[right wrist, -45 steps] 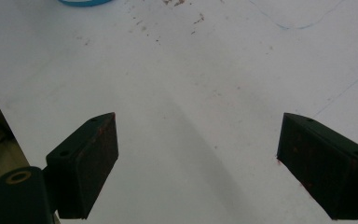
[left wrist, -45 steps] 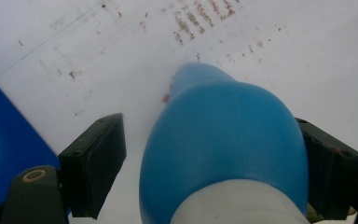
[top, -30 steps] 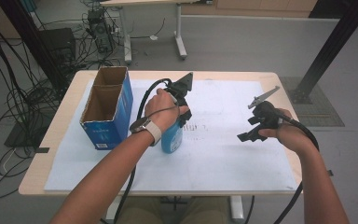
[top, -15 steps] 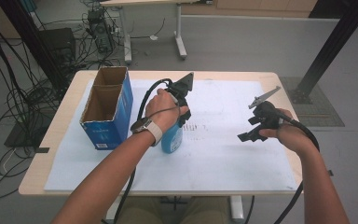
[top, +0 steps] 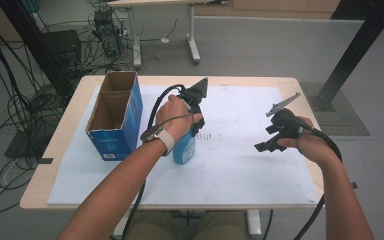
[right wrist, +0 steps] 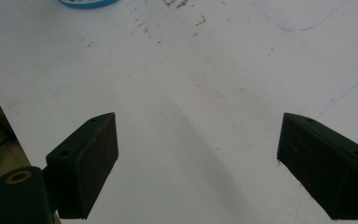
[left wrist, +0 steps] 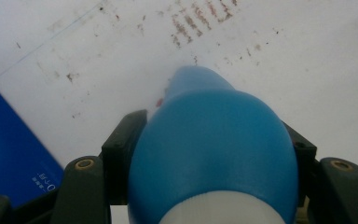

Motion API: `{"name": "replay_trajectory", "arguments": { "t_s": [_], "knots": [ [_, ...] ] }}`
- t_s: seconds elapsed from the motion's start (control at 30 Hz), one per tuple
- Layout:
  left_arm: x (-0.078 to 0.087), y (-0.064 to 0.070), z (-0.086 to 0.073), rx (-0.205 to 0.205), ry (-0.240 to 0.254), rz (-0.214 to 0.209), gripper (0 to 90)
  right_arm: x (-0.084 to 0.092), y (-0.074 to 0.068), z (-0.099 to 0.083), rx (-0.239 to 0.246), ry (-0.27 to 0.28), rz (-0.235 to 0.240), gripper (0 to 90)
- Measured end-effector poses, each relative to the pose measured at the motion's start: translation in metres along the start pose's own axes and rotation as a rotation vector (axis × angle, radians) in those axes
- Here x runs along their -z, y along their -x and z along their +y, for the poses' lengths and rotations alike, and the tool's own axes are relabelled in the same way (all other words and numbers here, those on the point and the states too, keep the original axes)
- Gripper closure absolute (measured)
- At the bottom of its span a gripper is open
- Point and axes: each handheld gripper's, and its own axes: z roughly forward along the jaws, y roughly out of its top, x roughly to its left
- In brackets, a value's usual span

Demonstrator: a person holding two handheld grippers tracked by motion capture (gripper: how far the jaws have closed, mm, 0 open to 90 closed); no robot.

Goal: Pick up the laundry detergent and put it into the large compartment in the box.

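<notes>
A blue bottle (top: 184, 149) with a white neck stands upright on the white mat, just right of the carton. My left gripper (top: 191, 131) comes down on it from above. In the left gripper view both black pads press the sides of the blue bottle (left wrist: 209, 149), and the left gripper (left wrist: 214, 137) has just been closing on it. My right gripper (top: 266, 145) hovers over the right part of the mat, apart from the bottle. In its own view the right gripper (right wrist: 196, 156) stands open with bare mat between its fingers, and the bottle's base (right wrist: 88, 2) shows at the top edge.
An open-topped blue carton (top: 111, 120) stands at the table's left, its side close to the bottle (left wrist: 4, 154). A white mat (top: 240, 170) with faint reddish marks covers the wooden table. Cables trail from both grippers toward the front edge.
</notes>
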Motion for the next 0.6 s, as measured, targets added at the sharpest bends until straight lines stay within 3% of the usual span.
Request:
{"name": "replay_trajectory", "arguments": {
  "t_s": [0.6],
  "knots": [
    [0.0001, -0.0013, 0.0004, 0.002, -0.002, -0.004, 38.7, 0.0026, -0.0005, -0.0019, -0.001, 0.003, -0.005, 12.5]
  ]
}}
